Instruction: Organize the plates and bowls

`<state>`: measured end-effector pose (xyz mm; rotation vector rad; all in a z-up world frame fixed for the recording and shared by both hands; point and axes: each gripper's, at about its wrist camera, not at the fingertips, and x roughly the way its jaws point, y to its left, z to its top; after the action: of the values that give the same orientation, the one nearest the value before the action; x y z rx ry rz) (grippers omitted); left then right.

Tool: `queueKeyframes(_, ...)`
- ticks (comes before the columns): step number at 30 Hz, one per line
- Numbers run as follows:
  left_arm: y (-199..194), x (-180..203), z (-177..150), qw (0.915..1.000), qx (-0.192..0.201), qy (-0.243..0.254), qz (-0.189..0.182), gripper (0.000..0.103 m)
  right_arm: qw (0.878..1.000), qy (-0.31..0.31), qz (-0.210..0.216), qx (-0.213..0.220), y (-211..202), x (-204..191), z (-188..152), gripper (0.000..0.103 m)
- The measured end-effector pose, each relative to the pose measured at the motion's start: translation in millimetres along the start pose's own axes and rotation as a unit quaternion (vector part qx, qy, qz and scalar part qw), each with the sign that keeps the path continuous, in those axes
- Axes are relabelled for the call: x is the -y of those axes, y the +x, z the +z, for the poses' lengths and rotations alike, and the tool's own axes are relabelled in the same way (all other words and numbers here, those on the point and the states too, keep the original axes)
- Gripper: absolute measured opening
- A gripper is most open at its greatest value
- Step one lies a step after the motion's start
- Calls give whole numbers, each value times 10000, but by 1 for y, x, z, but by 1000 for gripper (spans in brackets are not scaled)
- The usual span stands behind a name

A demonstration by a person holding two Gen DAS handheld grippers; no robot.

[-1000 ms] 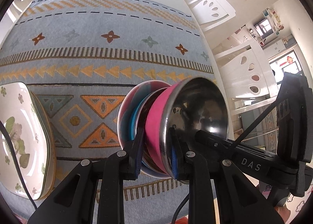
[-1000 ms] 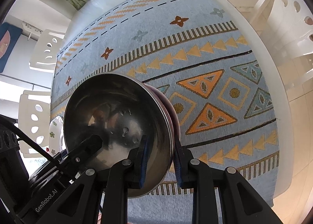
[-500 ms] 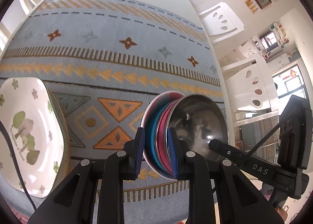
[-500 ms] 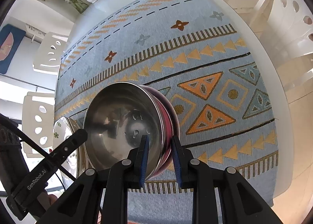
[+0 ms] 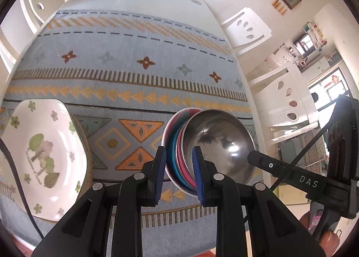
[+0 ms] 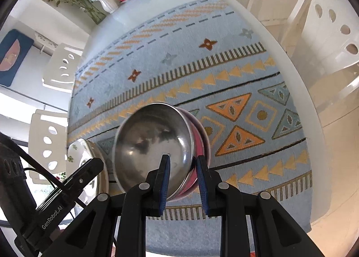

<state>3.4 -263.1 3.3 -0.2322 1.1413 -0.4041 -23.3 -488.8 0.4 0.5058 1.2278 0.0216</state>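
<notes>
Aloft over the patterned tablecloth [image 5: 125,59], a nested stack of bowls [image 5: 179,144], steel bowl [image 5: 219,142] innermost, is pinched at opposite rims by both claws. At nine o'clock rests the floral plate [image 5: 40,144]. Left gripper [image 5: 178,173] and right gripper [image 6: 182,180] are each narrowly clamped on the rims; keeping both level and moving together should stop the stack slipping.

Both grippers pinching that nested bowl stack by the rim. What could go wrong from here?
1. The bowl stack is held only at its rims by the left gripper and right gripper; the smooth steel bowl might slip.
2. Lowering leftward could clip the floral plate.
</notes>
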Motion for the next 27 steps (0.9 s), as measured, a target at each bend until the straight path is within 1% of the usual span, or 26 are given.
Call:
queueKeyframes(3,-7,0,-1,10000,29,-10,-52,22,9999,-57,55,122,-8,-6,-5,23)
queueKeyframes(5,-12,2,-3,10000,58,27,-61,30,9997,-92,94,181,-13,-13,-9,23)
queueKeyframes(6,-14,2,-4,9999,88,36,-62,32,9996,-126,94,214,-15,-15,-11,23)
queueKeyframes(9,-22,5,-9,9998,136,126,-65,32,9991,-300,13,313,-22,-27,-19,23)
queueKeyframes(16,-37,10,-19,9992,239,310,-53,32,9984,-462,-59,327,-26,-39,-36,23)
queueKeyframes(18,-39,9,-21,9992,230,311,-56,32,9983,-474,-58,327,-23,-39,-40,23)
queueKeyframes(21,-40,5,-25,9994,199,285,-25,32,9983,-397,35,433,-15,-35,-45,23)
queueKeyframes(26,-42,-4,-33,9997,147,200,41,32,9983,-324,191,453,-1,-28,-51,23)
queueKeyframes(27,-41,-6,-35,9998,126,172,46,32,9983,-336,146,462,1,-28,-52,23)
